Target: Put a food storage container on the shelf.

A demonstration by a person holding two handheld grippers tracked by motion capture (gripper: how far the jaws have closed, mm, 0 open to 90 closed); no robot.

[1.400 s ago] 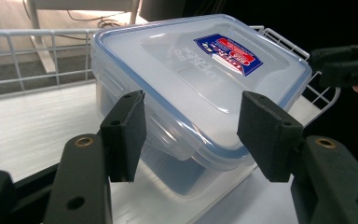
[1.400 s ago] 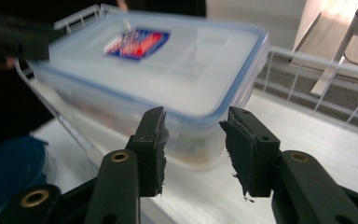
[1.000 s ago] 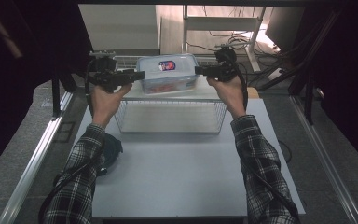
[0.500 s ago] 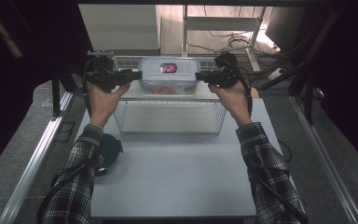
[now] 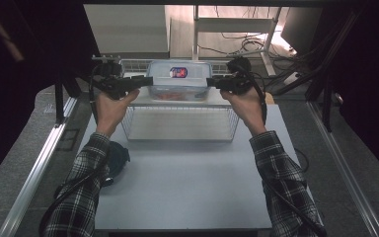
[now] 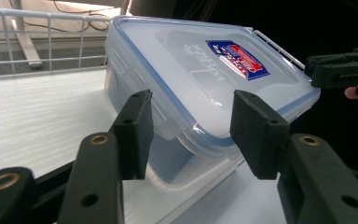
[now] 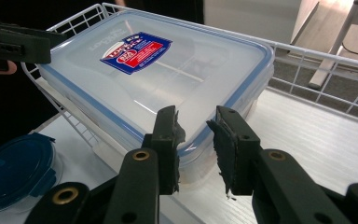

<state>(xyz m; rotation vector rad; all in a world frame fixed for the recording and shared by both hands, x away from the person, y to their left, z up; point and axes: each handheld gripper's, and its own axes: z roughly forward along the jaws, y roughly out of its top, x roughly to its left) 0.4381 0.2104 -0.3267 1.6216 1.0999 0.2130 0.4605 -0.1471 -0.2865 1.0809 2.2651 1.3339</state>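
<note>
The left gripper (image 6: pixel 191 135) has its two black fingers (image 6: pixel 133 133) apart, one on each side of a side latch of a clear plastic food box (image 6: pixel 205 84). They have just been closing in a little, and the pads do not yet press on the box. The right gripper (image 7: pixel 196 149) meets the opposite end of the same box (image 7: pixel 158 74). Its fingers (image 7: pixel 168 144) stand close together around the box's rim and latch, but whether they pinch it cannot be told.

In the high view, the left gripper (image 5: pixel 139 84) and right gripper (image 5: pixel 213 83) point inward at each other, with the food box (image 5: pixel 180 81) between them. The box has a pale lid with a blue seal and a red and blue label (image 5: pixel 178 72). It sits on a white shelf (image 5: pixel 143 98) with a wire rail (image 5: pixel 133 64) behind it, at the far end of the surface (image 5: pixel 187 182). A wire basket (image 5: pixel 180 123) stands just below the shelf.

A person's hands hold the grippers, with checked sleeves (image 5: pixel 86 187) reaching in from the near edge. A round blue-lidded container (image 5: pixel 118 158) lies on the surface beside the left forearm.
</note>
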